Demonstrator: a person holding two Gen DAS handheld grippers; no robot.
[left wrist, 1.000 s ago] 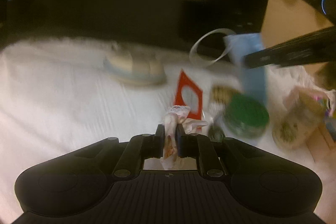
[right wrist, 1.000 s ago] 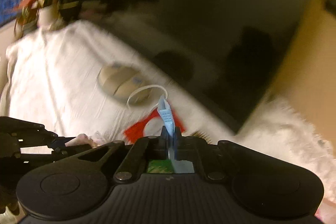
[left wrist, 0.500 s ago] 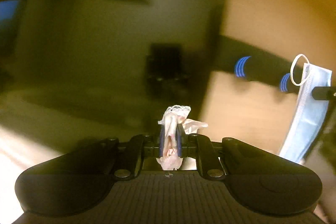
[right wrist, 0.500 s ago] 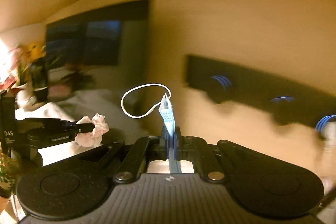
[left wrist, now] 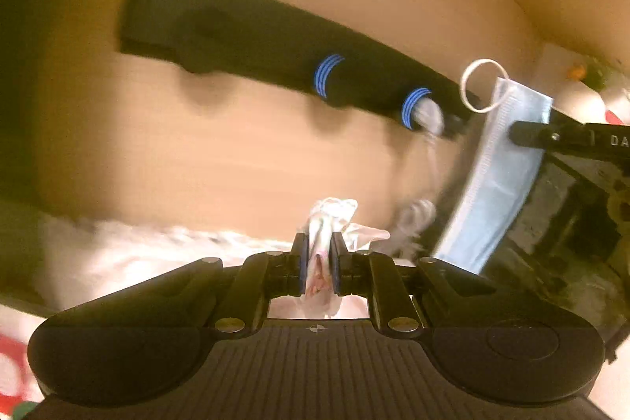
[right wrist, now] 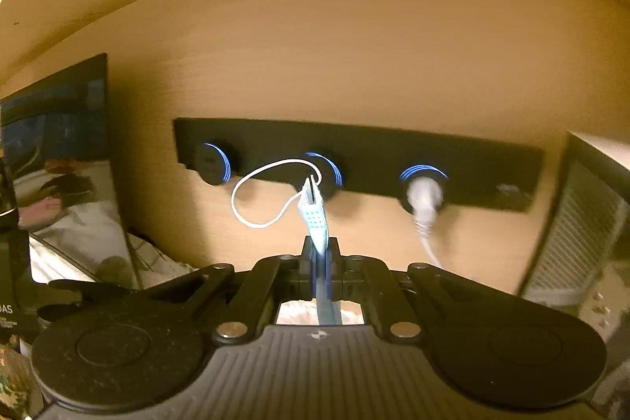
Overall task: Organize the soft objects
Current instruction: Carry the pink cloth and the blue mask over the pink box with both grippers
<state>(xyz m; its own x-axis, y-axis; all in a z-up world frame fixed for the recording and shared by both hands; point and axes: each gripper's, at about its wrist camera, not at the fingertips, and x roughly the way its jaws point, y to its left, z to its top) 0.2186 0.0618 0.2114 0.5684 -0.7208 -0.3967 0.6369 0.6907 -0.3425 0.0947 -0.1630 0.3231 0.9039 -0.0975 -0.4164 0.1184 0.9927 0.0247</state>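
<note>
My left gripper (left wrist: 318, 254) is shut on a crumpled white and pink cloth (left wrist: 328, 219), held up in the air in front of a wooden wall. My right gripper (right wrist: 319, 254) is shut on the edge of a light blue face mask (right wrist: 315, 219), whose white ear loop (right wrist: 252, 199) curls out to the left. In the left wrist view the same mask (left wrist: 496, 176) hangs at the right from the other gripper's fingers (left wrist: 527, 134), its loop (left wrist: 482, 85) sticking up.
A black panel (right wrist: 464, 152) with three blue-ringed round sockets is fixed to the wooden wall; a white plug and cable (right wrist: 423, 199) sit in the right socket. A dark screen (right wrist: 59, 128) stands at left, a grey slatted box (right wrist: 579, 235) at right. White bedding (left wrist: 130, 247) lies below.
Both grippers have risen from over the white bedding and swung towards the wall panel, each still holding its piece. The bed clutter has dropped out of sight.
</note>
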